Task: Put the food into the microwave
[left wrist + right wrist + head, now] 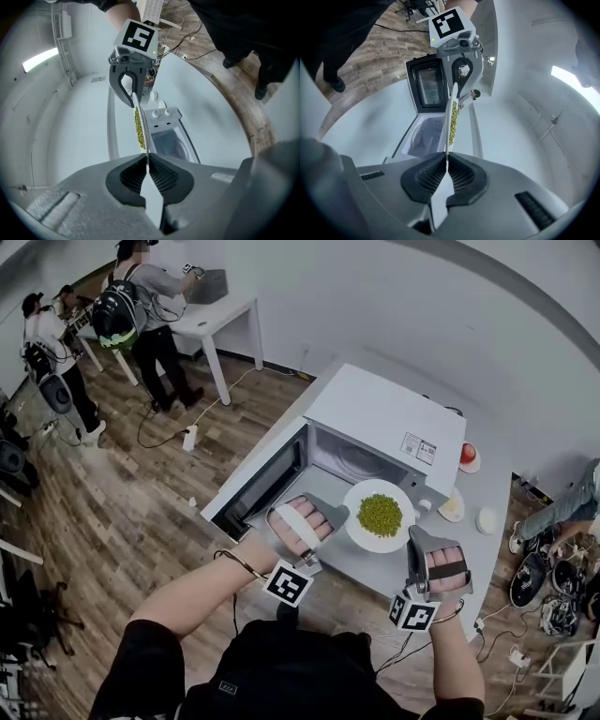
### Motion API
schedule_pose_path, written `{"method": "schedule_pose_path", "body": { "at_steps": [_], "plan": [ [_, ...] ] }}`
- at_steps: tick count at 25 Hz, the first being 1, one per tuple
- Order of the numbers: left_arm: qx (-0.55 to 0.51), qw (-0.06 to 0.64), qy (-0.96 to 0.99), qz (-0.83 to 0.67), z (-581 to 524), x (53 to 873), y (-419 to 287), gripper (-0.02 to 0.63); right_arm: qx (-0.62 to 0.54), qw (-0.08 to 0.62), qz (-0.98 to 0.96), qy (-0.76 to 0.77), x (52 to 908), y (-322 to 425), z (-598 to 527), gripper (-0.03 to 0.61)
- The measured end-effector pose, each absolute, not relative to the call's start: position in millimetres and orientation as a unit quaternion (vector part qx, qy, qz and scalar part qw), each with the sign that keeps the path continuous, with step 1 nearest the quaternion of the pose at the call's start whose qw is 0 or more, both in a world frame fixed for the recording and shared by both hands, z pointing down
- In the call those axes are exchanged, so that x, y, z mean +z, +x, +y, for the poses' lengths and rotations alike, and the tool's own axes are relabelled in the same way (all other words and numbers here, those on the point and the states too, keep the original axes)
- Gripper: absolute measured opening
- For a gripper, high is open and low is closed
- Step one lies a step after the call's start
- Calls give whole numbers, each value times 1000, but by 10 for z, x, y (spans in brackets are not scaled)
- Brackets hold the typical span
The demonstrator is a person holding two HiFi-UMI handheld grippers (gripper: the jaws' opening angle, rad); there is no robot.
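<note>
A white plate [362, 532] heaped with green peas [380, 514] hangs level between my two grippers, just in front of the open white microwave [386, 411]. My left gripper [341, 516] is shut on the plate's left rim, and my right gripper [415, 536] is shut on its right rim. In the left gripper view the plate [145, 133] runs edge-on out of the left gripper [148, 164] to the right gripper [129, 91] opposite. The right gripper view shows the right gripper [446, 161] pinching the plate [448, 123], with the peas [453, 123] and the microwave's cavity [423, 136] beyond.
The microwave door [259, 486] stands swung open to the left. On the counter at the right are a red-topped object [468, 454], a small dish [453, 509] and a white cup [486, 520]. People stand by a white table [223, 311] at the back left. Cables lie on the wooden floor.
</note>
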State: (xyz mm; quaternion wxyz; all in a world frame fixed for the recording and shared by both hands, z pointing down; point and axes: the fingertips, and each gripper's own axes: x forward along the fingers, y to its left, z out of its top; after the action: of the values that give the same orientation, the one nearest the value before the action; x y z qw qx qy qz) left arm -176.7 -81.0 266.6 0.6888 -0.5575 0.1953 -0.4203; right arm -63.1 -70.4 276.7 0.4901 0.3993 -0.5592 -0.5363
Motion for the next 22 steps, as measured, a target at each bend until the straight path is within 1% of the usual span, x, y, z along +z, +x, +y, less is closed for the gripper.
{"method": "schedule_pose_path", "body": {
  "at_steps": [8,16,22],
  "plan": [
    [-425,673,-572,199,-1156,2952,-2222,20,-536,507,-546,397,3101,-1101,-998,24],
    [-433,662,-571,222,-1562,3373,-2230,20,-545,505,-537,399,3532,-1101,-1449,25],
    [-448,648,-571,231,-1938,3833,-2191,20,-550,504,-533,399,3872,-1112,-1761,25]
  ]
}}
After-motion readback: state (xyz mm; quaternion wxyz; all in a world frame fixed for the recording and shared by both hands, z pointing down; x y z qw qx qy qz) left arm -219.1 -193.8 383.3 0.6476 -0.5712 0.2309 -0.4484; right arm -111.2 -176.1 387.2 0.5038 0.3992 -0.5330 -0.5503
